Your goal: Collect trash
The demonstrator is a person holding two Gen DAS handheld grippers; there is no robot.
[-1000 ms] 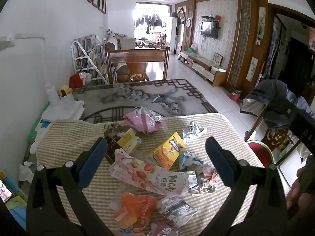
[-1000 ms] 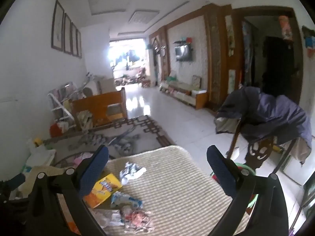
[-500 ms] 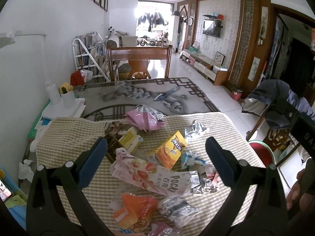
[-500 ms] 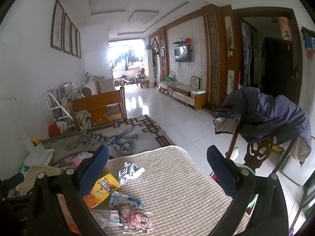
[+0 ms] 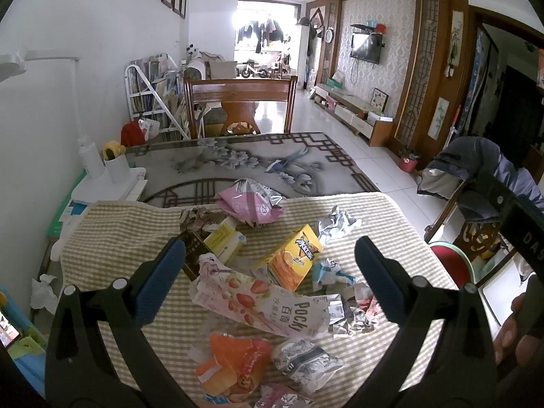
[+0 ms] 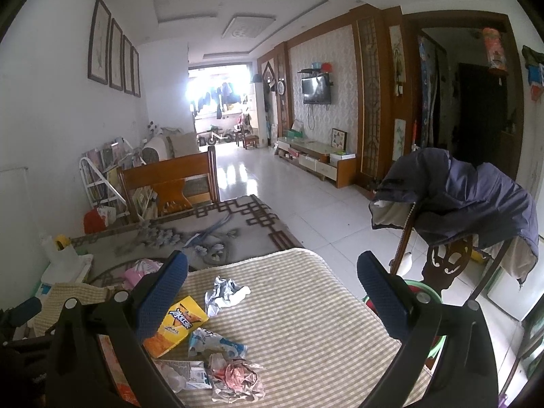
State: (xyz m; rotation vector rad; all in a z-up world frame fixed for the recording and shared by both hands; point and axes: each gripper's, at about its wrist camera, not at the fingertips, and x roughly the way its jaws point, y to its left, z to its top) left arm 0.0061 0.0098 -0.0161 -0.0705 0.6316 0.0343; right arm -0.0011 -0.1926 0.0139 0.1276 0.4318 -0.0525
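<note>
Left wrist: left tongs (image 5: 270, 268) gape above Pocky wrapper (image 5: 261, 302); right tongs (image 6: 272, 292) gape, empty

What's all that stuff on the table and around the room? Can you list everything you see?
Checked cloth: one, beige and white, covering the near table.
Pocky wrapper: one, pink and white, middle of the cloth.
Yellow box: one, yellow and orange, beyond the Pocky wrapper.
Pink bag: one, far edge of the cloth.
Orange wrapper: one, near edge.
Silver wrappers: several, crumpled, scattered on the right.
White cup: one, far left.
Wooden chair: one, brown, beyond the table.
Television: one, on the right wall.
Dark jacket: one, draped over a chair on the right.
Left gripper: black with blue pads, open over the trash.
Right gripper: same, open, empty.
</note>
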